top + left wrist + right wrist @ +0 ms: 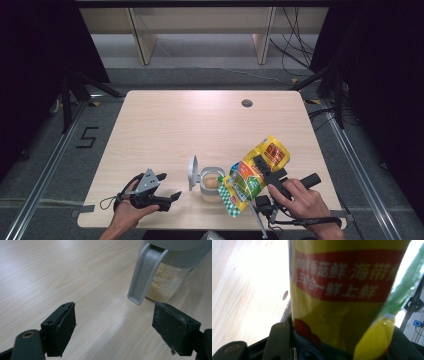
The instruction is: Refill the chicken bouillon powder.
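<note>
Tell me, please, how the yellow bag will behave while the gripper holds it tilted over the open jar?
The yellow bag looks like soft, glossy film, so it will probably sag and may slip between the pads of the right gripper. Its green checked end droops toward the jar, so the contents likely shift downward.

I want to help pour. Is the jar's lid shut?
No, the lid stands flipped open beside the jar, whose mouth is uncovered.

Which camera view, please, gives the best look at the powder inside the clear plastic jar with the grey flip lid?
The left gripper view: the clear plastic jar is close, its beige powder visible through the wall. The high view shows the jar small, from above, powder visible through its open top. The right gripper view has the yellow packet across it.
</note>
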